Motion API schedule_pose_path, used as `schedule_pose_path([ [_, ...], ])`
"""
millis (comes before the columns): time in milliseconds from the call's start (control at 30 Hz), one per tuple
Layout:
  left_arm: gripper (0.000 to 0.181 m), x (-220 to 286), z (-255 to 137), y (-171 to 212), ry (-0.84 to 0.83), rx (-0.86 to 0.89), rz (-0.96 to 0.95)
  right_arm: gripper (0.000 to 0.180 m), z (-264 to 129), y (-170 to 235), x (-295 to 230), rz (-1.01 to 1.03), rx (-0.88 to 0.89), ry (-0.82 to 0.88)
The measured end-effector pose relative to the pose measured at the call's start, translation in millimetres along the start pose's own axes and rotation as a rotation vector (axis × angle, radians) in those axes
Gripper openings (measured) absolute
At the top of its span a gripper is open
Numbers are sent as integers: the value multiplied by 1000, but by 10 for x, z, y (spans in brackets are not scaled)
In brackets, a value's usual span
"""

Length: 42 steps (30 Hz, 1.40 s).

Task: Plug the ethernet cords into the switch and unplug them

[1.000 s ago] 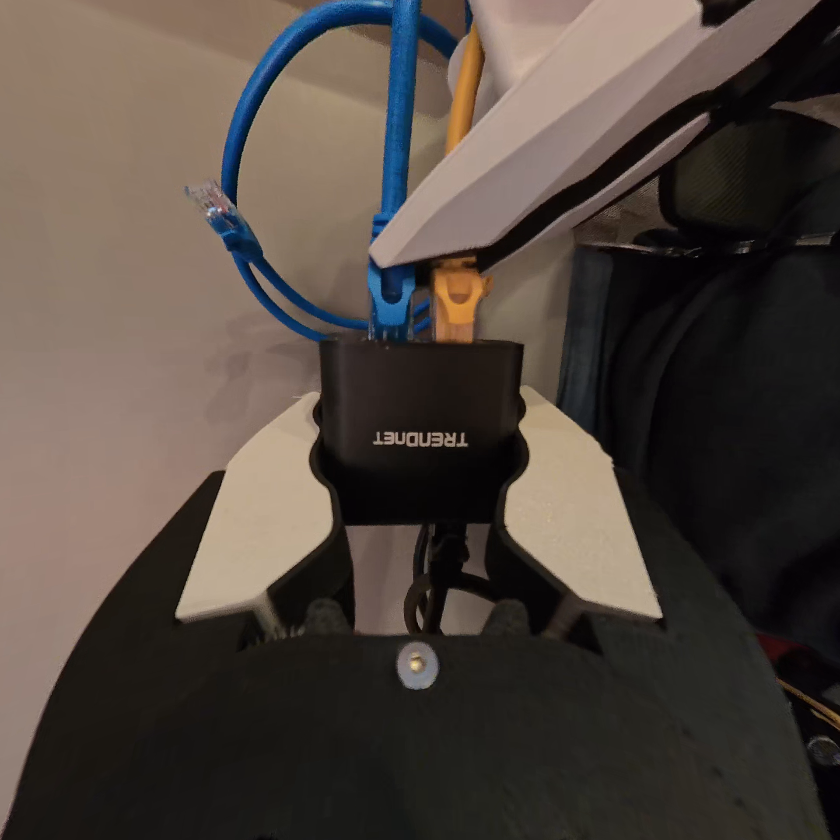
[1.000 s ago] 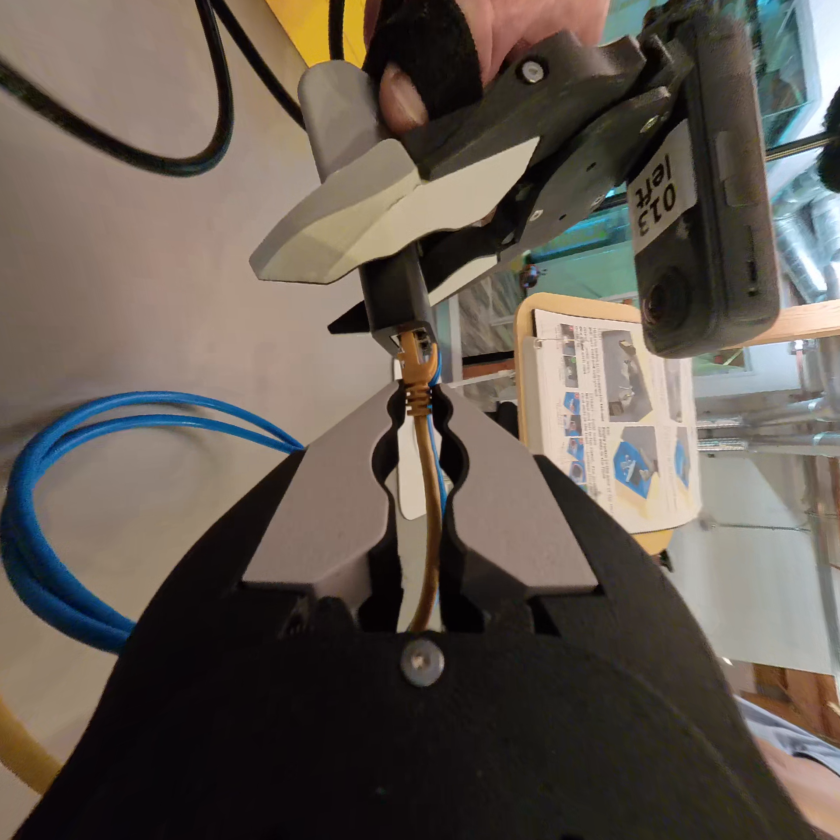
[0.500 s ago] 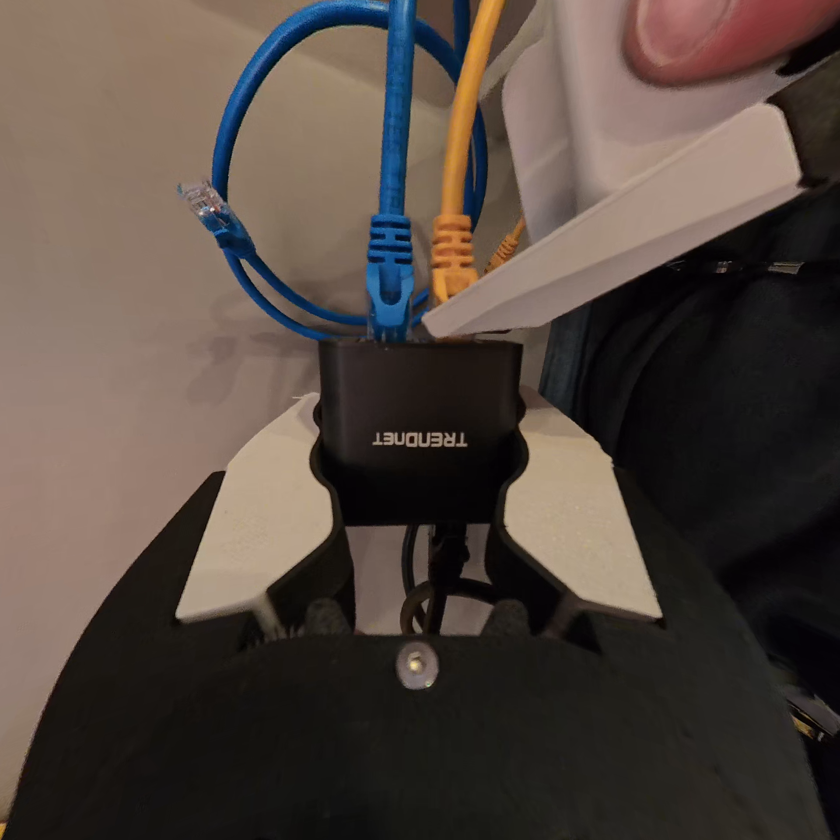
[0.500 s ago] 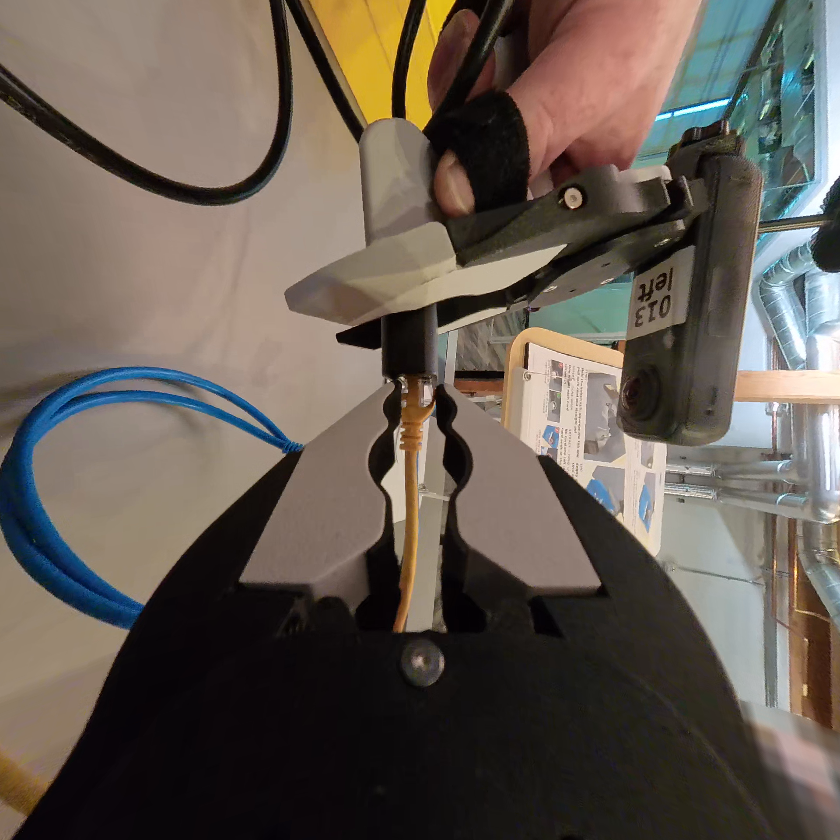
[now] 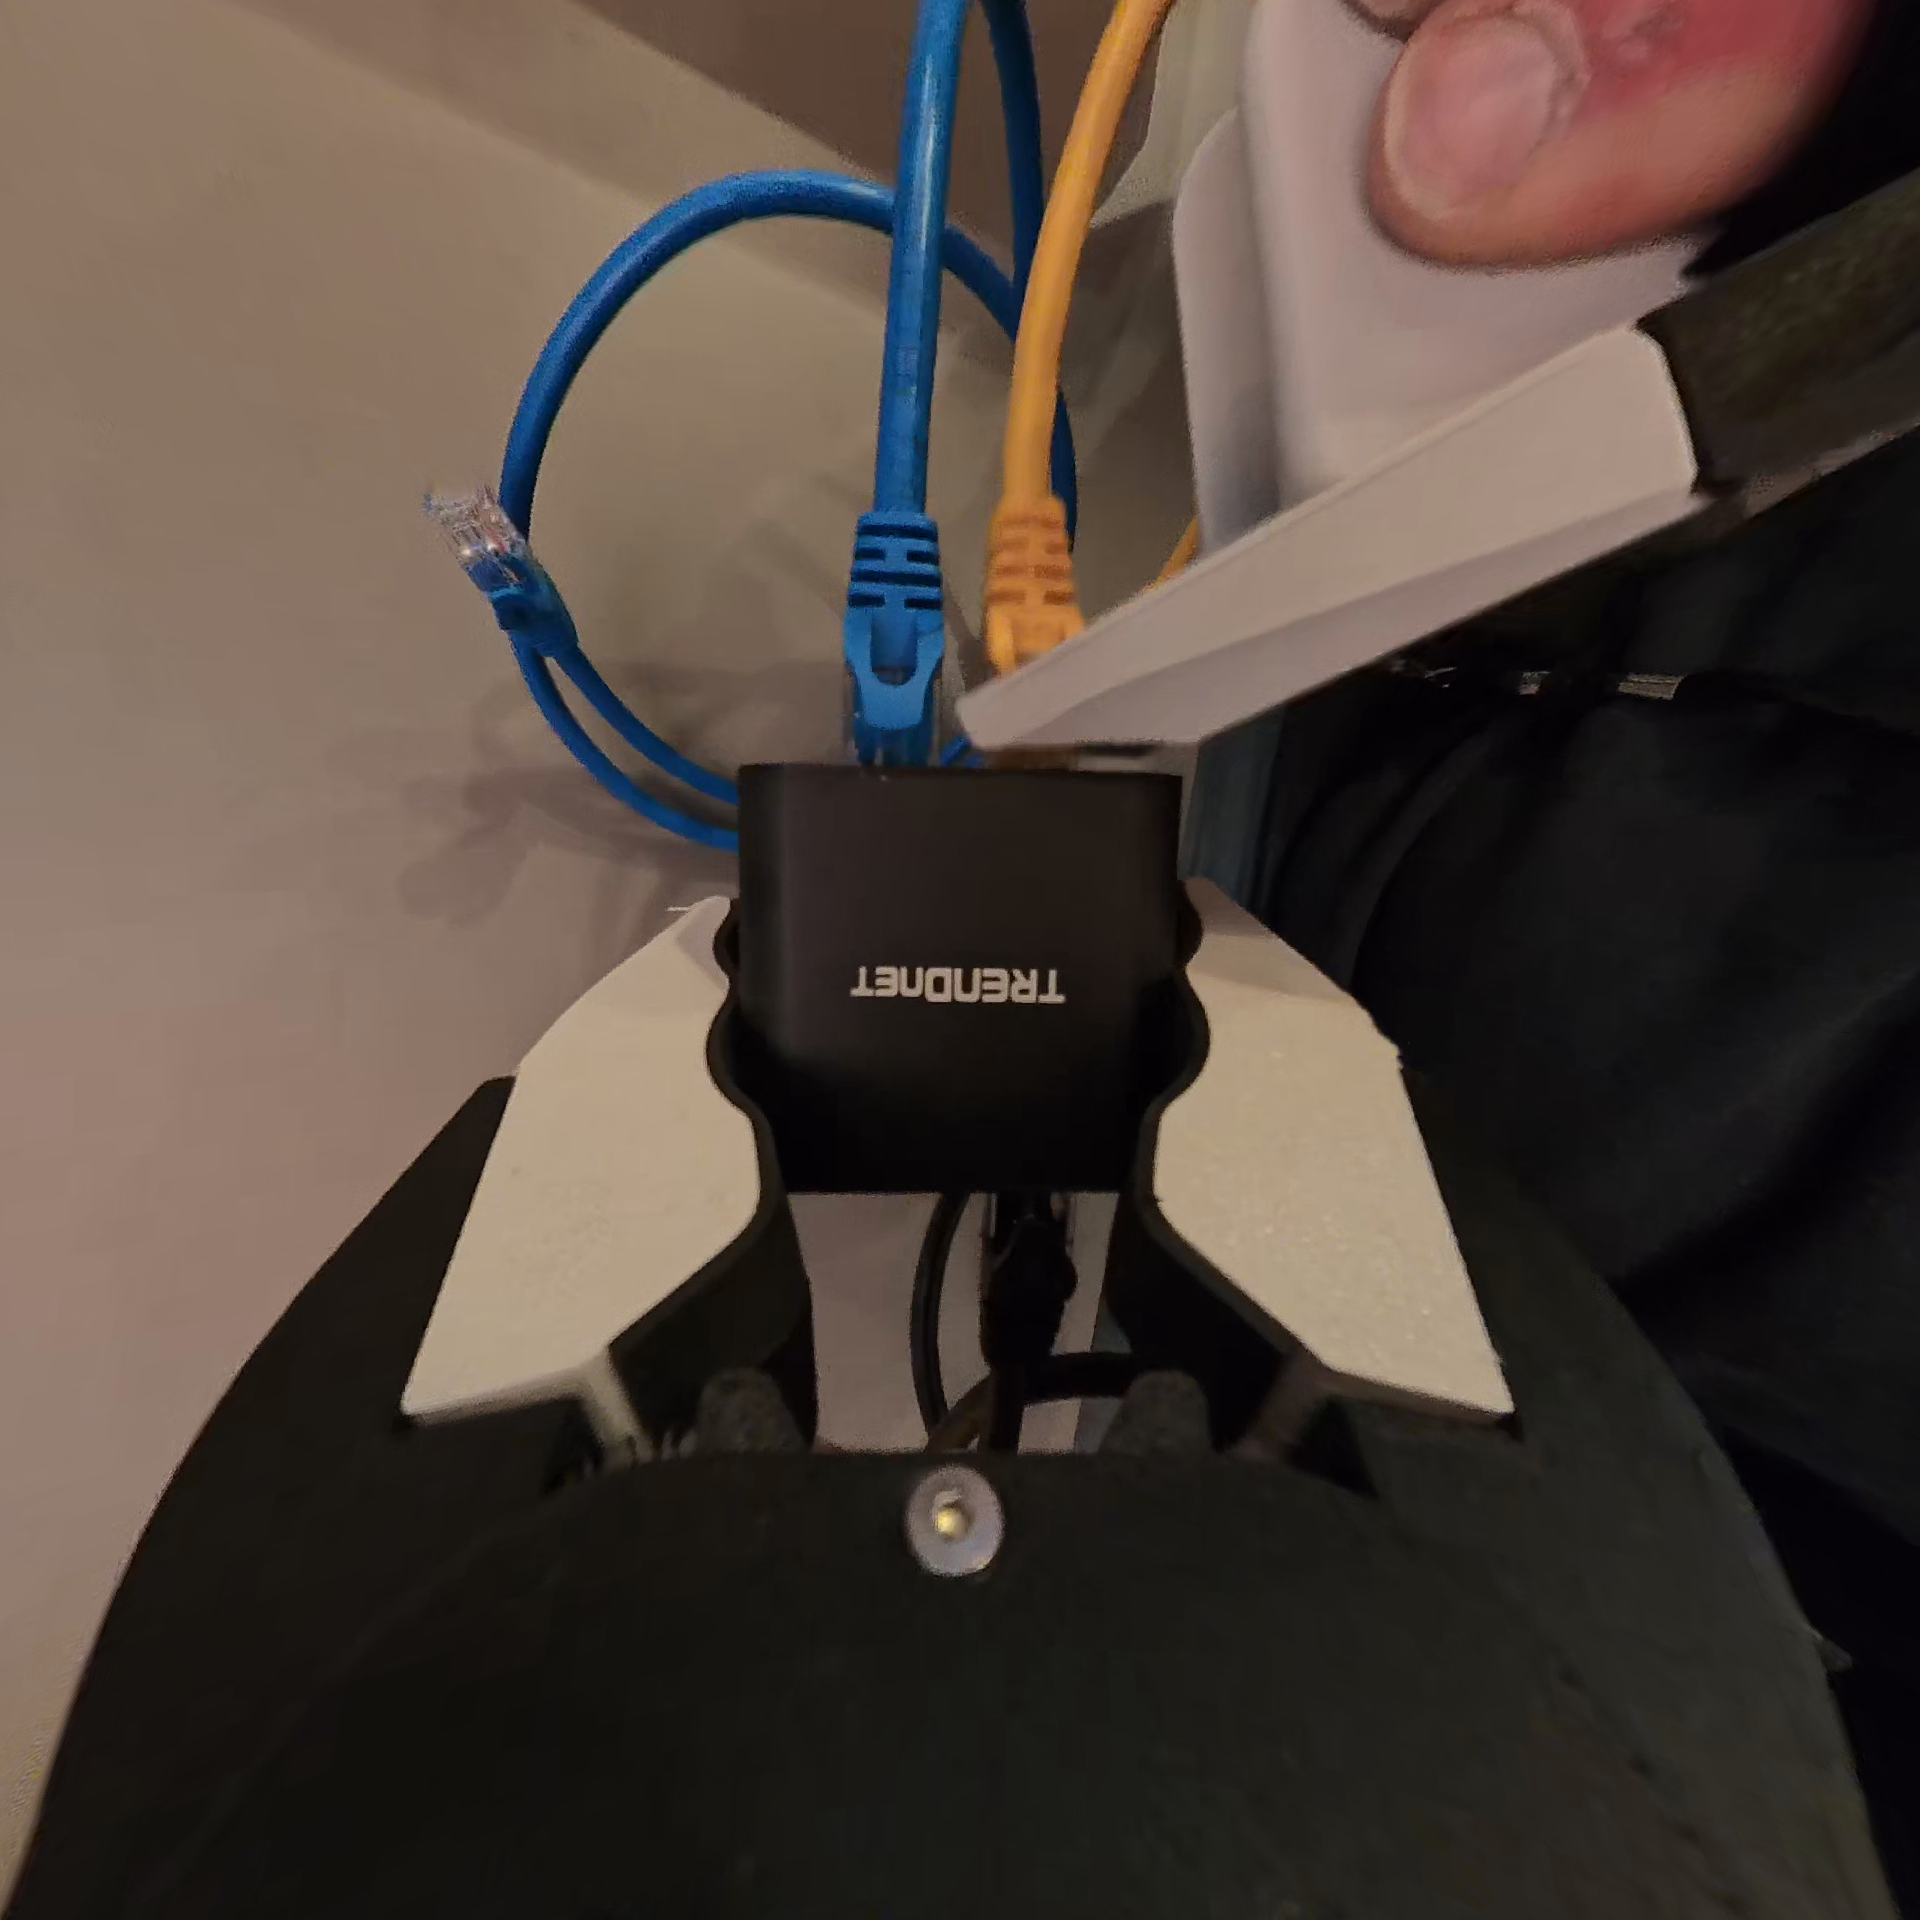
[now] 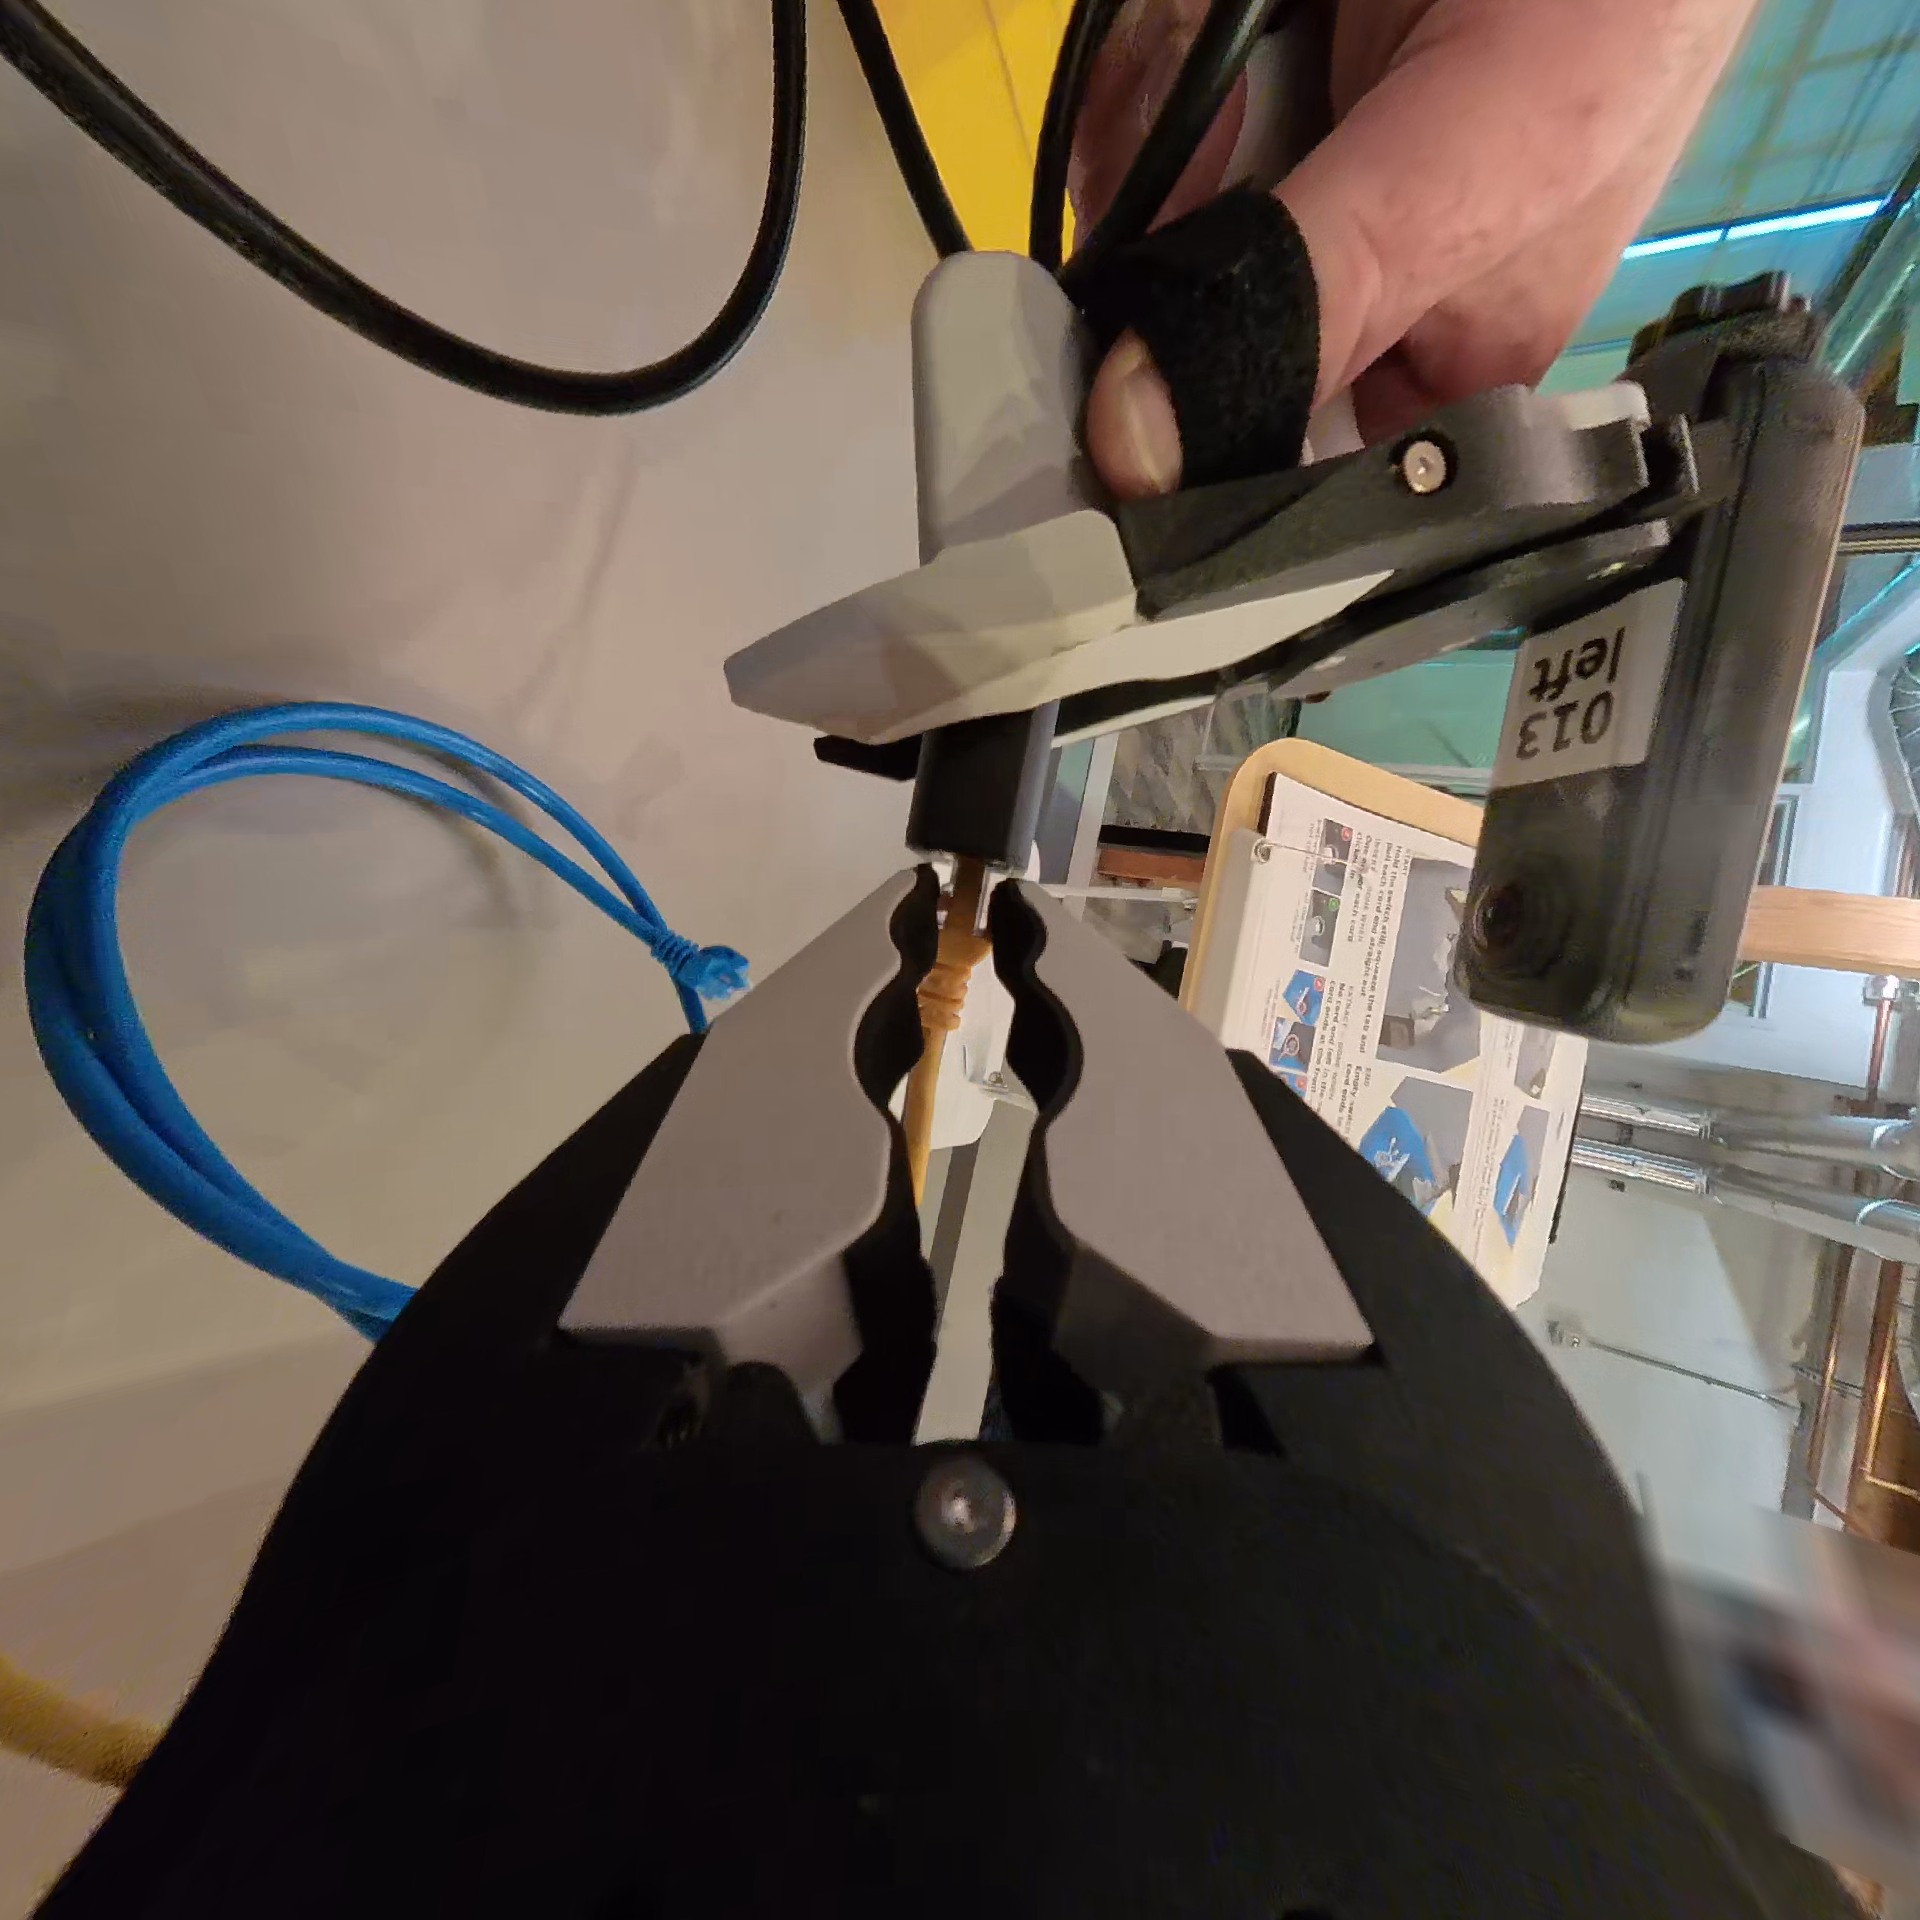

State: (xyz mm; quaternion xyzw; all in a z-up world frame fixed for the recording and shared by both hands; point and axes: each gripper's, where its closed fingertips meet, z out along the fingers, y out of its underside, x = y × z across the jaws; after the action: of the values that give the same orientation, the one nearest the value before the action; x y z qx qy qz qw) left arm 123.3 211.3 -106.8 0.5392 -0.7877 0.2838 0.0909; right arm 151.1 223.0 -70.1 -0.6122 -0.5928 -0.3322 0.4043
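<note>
Between our left tongs (image 5: 956, 935), clamped on its sides, sits the black switch (image 5: 956, 935) with blue cord (image 5: 896, 613) and yellow cord (image 5: 1029, 592) plugged in; our right tongs (image 6: 954, 904) stand slightly apart around the yellow plug, just beside the switch.

At mid-frame the right claw (image 6: 954, 904) brackets the yellow cord (image 6: 940, 997), its fingers parted a little at the plug seated in the black switch (image 6: 971, 800). Above, the left claw (image 6: 935, 665), in a hand (image 6: 1403, 197), clamps the switch. A blue cord (image 6: 135, 1060) loops on the surface (image 6: 416, 582) at left.
</note>
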Motion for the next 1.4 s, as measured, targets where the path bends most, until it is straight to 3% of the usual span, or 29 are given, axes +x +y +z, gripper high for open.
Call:
schedule_pose_path([
  [67,75,-135,-69,67,-64,-2,-4,8,-23,132,-5,0,-48,-12],
  [167,74,-187,-290,89,-31,81,-51,9,-120,275,-11,60,-58,-23],
  [300,74,-222,-428,91,-108,100,-11,9,-334,319,344,146,-53,70],
  [467,74,-277,-598,168,-179,196,-34,9,-872,684,946,305,-108,232],
  [633,74,-199,-577,296,-189,232,-31,10,-1531,1399,1217,444,-288,377],
  [900,74,-204,-419,397,-163,240,-49,10,-1964,2630,468,661,-593,487],
  [1100,74,-179,-353,381,-163,218,-40,10,-1984,3164,-218,828,-657,599],
  [1400,74,-193,-278,360,-162,196,-36,15,-1776,3588,-1243,966,-890,380],
])
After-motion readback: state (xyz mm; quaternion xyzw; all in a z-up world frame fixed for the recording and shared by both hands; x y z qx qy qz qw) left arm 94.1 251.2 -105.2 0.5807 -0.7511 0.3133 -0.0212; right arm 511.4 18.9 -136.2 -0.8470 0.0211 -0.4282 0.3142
